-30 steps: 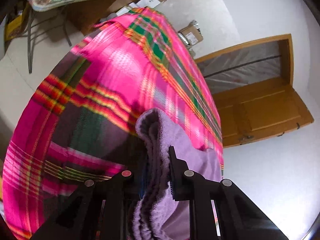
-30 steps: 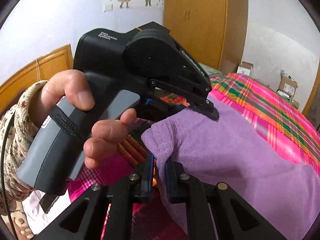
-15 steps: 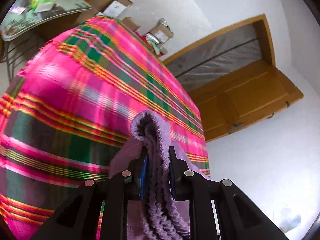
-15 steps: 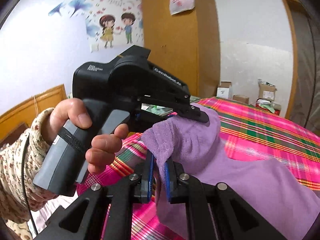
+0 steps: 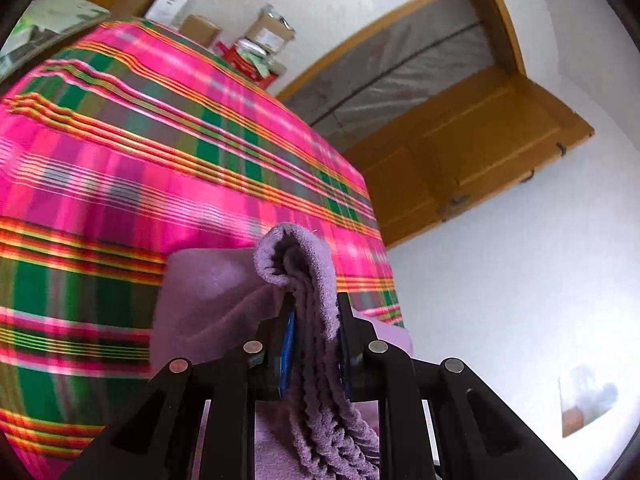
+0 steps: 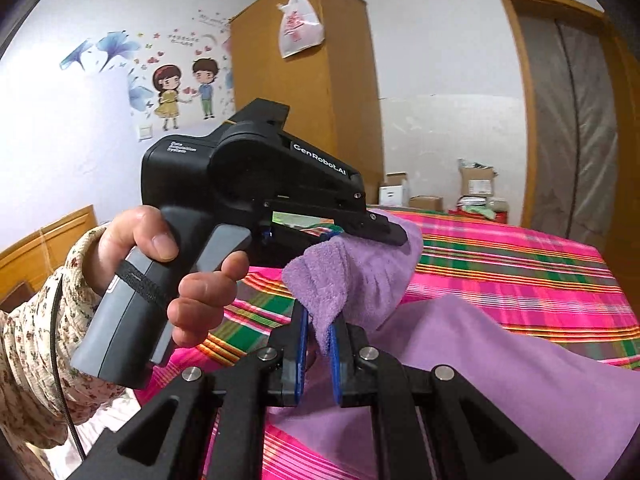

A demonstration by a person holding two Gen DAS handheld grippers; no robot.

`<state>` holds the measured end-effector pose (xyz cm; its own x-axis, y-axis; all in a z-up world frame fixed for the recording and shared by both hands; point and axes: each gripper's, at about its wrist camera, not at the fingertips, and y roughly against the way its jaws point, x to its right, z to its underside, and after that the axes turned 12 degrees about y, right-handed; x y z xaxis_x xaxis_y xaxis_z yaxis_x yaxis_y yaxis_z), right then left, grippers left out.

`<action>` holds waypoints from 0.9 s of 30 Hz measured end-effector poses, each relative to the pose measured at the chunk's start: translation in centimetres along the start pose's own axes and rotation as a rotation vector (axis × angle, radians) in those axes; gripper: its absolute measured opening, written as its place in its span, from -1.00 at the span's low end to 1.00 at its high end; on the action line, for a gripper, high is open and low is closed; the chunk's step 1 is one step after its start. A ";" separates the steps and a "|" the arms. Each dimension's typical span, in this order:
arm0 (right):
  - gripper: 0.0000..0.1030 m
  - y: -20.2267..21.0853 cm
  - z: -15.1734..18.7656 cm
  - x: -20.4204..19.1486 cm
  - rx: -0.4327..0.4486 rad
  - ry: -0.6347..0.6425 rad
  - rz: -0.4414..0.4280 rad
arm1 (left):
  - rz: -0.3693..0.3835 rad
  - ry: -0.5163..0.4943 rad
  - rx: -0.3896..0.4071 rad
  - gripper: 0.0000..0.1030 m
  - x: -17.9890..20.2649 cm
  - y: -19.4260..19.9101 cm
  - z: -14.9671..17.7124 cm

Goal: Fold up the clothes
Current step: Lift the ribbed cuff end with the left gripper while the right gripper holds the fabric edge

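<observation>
Two grippers clamped one purple garment [image 6: 480,360]: the left gripper [image 5: 314,320] apparently on several bunched layers, the right gripper [image 6: 318,330] just beside it on a corner.

Bright even room light; strong fisheye bending, dark corners; plaid bedspread [image 5: 120,184] motion-blurred; white wall [image 5: 520,280] overexposed.

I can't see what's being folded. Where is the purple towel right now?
The purple towel is pinched in both sets of jaws, lifted above the pink plaid bedspread, its far end lying on the bedspread at the right wrist view's lower right.
</observation>
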<state>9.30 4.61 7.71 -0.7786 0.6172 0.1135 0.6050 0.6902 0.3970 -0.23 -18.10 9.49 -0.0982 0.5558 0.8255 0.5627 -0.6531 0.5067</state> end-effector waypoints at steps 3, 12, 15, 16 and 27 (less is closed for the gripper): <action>-0.80 1.5 0.8 1.2 0.001 -0.027 0.023 | 0.009 -0.007 -0.039 -0.64 1.0 -1.7 0.5; -0.80 3.7 3.1 4.3 -0.016 -0.091 0.083 | 0.003 -0.026 -0.120 -0.63 2.8 -5.9 1.8; -0.80 4.3 3.9 5.1 -0.029 -0.107 0.101 | 0.003 -0.031 -0.145 -0.63 3.1 -7.1 2.3; -0.80 4.5 4.1 5.2 -0.031 -0.109 0.107 | 0.004 -0.032 -0.154 -0.63 3.2 -7.4 2.5; -0.80 5.0 7.5 7.6 -0.109 -0.184 0.160 | -0.033 -0.035 -0.226 -0.61 3.4 -12.1 3.7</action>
<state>7.64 15.61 3.75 -0.6252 0.7802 0.0186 0.6883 0.5400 0.4844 -4.34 -6.36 5.27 -0.0823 0.5936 0.8005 0.3608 -0.7310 0.5792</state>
